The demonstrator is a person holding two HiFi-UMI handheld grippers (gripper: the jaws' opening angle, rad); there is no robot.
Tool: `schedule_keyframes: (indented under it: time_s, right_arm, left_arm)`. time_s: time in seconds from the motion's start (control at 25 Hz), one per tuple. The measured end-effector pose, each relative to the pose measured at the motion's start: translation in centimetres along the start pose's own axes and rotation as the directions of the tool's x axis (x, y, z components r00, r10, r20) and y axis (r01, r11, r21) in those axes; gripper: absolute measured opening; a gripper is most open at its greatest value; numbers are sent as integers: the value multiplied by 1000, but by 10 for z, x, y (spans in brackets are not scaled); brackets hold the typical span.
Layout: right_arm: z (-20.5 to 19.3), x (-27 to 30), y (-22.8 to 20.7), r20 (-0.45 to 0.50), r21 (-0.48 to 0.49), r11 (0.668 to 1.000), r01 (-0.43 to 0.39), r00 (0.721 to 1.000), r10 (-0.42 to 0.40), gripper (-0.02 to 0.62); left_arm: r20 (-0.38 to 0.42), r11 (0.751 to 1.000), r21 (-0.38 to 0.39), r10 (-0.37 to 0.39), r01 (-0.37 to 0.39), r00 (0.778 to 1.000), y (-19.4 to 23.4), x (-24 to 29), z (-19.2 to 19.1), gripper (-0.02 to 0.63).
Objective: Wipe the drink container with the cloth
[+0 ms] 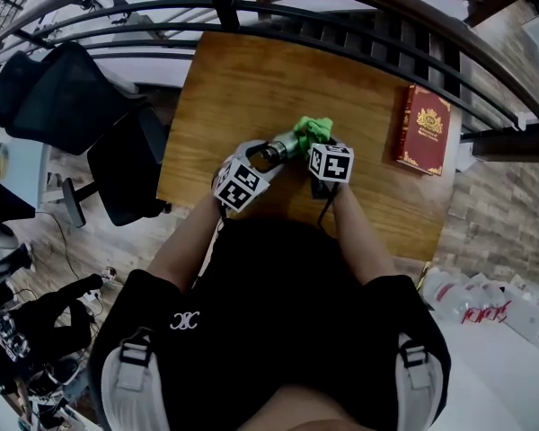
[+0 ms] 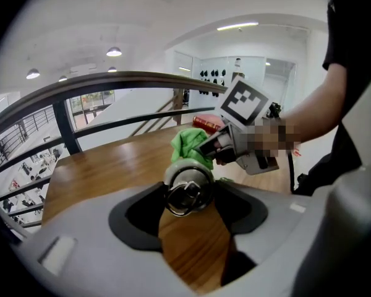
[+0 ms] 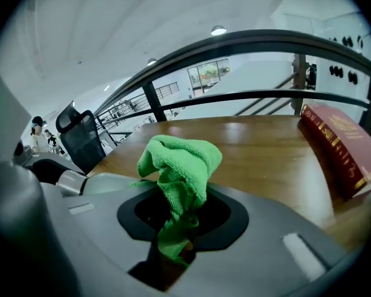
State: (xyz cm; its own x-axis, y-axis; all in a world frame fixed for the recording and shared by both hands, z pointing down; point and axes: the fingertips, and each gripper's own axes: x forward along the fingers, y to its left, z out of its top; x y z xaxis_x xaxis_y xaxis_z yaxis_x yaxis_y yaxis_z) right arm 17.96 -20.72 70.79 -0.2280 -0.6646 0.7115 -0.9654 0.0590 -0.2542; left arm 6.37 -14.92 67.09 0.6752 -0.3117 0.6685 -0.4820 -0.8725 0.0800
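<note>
Grippers first, since they're nearest the cameras. The left gripper [image 2: 189,198] is clamped on the lid end of the drink container [image 2: 187,184], with 1 jaw on each side of it. The metal ring on the lid faces straight back at that gripper's camera. The container lies roughly sideways, held up off the wooden surface [image 1: 242,79], and you can see wood grain under it in the left gripper view.

Just to the right of the drink container, the right gripper [image 3: 173,231] is pinched shut on a green cloth [image 3: 180,163]. The lower part of the cloth is squeezed between the 2 jaws and the rest bunches up above them. In the head view that bunch sits right at the container's far end, the one away from the lid. I can't tell for sure how much of it is actually touching the pale green body.

Further right of the drink container, well apart from it, a red book [image 1: 424,128] with gold print lies flat on the surface. Beyond the container, past the far edge of the surface, a dark metal railing [image 1: 341,21] curves across. Way off to the left of the container, down on the floor, are black office chairs [image 1: 63,97].
</note>
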Motion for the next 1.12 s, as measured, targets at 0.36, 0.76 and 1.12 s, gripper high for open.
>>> schedule_keyframes:
  time_s: [0.36,0.76,1.12]
  right_arm:
    - [-9,1,-2,-26,0,1000,-16,1000,16,92]
    - [6,-2,18,-103,-108,981,-162,983,151,92]
    - [14,-3,31,-123,-145,968,-205,974,188,92]
  left_arm:
    - [-4,1000,0,-15,15,1000,1,0,-1,307]
    - [-29,992,119,-27,31,999,-4,1,-3,307]
    - [-38,980,196,-33,40,999,-8,1,-7,307]
